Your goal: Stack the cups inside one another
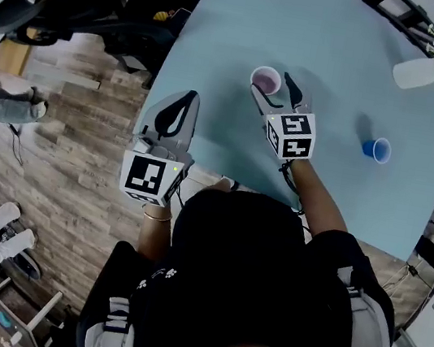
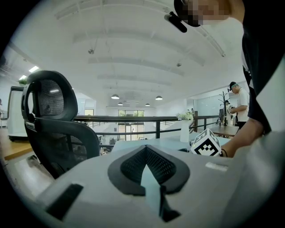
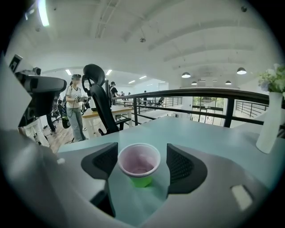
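A pink cup (image 1: 266, 80) stands on the light blue table (image 1: 223, 38); in the right gripper view it sits nested in a green cup (image 3: 142, 181). My right gripper (image 1: 271, 85) is open with its jaws on either side of this pink cup (image 3: 139, 159), and a small gap shows at the right pad (image 3: 180, 164). A lone blue cup (image 1: 377, 149) stands to the right, apart from both grippers. My left gripper (image 1: 177, 114) hovers at the table's left edge, shut with nothing in it (image 2: 145, 149).
A white vase with flowers (image 1: 422, 71) lies toward the table's far right corner and shows again as the vase (image 3: 269, 124). A black office chair (image 1: 97, 0) stands off the table's left side. A railing (image 3: 200, 93) runs behind the table.
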The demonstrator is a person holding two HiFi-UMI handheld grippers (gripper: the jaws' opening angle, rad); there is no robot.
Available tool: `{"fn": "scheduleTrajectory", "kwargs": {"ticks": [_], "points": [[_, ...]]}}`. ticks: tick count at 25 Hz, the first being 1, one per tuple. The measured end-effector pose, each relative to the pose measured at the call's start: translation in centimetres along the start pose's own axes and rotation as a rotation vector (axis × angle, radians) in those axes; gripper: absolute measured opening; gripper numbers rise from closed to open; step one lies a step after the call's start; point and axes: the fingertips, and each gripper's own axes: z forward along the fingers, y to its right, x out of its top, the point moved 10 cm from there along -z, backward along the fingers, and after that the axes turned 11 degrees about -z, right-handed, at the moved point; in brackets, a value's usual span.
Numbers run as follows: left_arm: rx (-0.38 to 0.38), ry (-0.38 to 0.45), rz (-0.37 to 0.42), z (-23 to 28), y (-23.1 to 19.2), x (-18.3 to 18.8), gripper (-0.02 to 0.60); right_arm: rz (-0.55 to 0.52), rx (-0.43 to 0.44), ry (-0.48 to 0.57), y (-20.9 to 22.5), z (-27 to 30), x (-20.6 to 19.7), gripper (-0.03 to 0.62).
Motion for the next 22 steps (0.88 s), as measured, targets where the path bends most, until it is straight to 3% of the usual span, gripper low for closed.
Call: {"fn": "scheduleTrajectory", "kwargs": {"ticks": [7,10,22], "points": [[-0.055,-0.006,0.014,1.6,1.3,0.2,-0.009,0.055,-0.087,0.084,1.6,-3.6,0.6,0.296],[-0.097,-0.011,0.019,2.9,2.2,0.2,-0.008,0.072,-0.153,0.099,2.7,-5.7,0.2,0.210],[-0.319,-0.051,0.047,9.1,8.8,-0.1,-0.008,0.168,-0.436,0.104,7.0,-15.7,-4.3,0.164]]}}
